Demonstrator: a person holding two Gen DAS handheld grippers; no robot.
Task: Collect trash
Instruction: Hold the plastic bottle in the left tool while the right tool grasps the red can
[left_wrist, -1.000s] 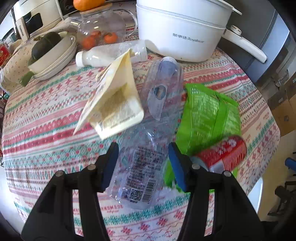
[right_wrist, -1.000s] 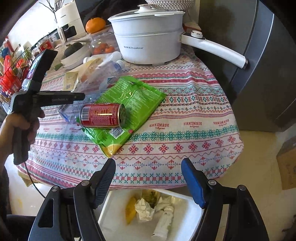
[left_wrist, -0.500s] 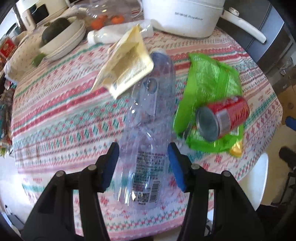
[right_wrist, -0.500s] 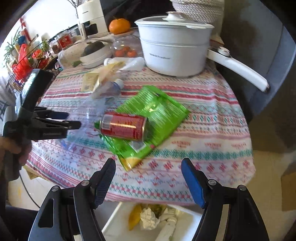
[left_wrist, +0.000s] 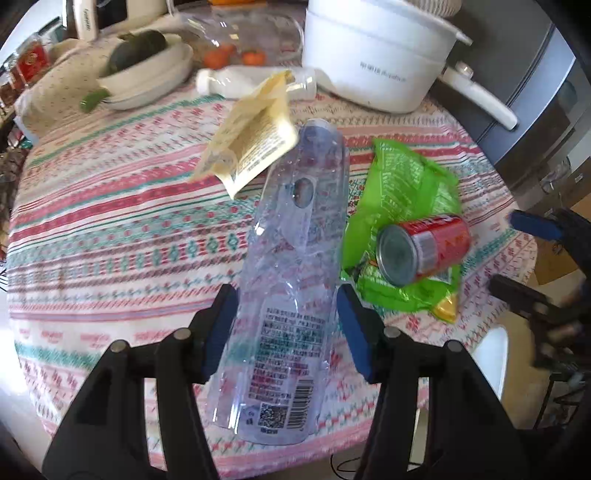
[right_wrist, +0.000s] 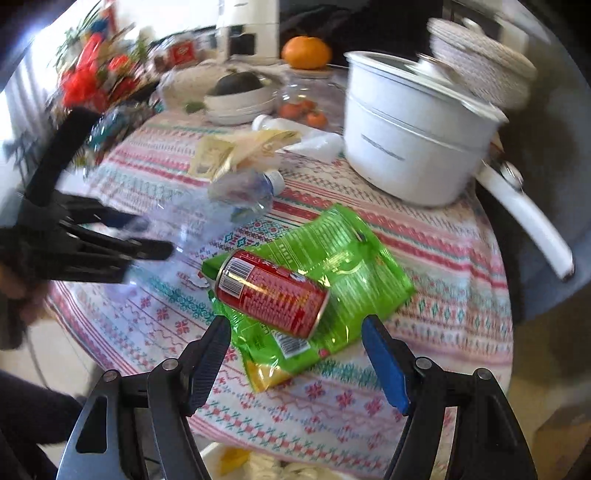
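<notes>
My left gripper (left_wrist: 286, 325) is shut on a crushed clear plastic bottle (left_wrist: 291, 258), its pads pressing both sides above the printed label. The bottle's cap end points toward a yellow packet (left_wrist: 251, 144), and its base hangs out past the table's near edge. A red drink can (right_wrist: 273, 291) lies on its side on a green snack bag (right_wrist: 351, 251). My right gripper (right_wrist: 295, 354) stands open just short of the can, with nothing between its fingers. The right wrist view also shows the left gripper (right_wrist: 147, 240) at the left with the bottle (right_wrist: 221, 210).
A white pot (right_wrist: 413, 136) with a long handle stands at the table's back right. A white bottle (left_wrist: 236, 79), stacked bowls (left_wrist: 147, 74) and a glass jar sit at the back. A white bin (right_wrist: 258, 461) with crumpled trash lies under the table's edge.
The left gripper has drawn the clear bottle back toward the table's near edge. The right gripper has rolled and moved in over the table, so the red can sits closer to its fingers.
</notes>
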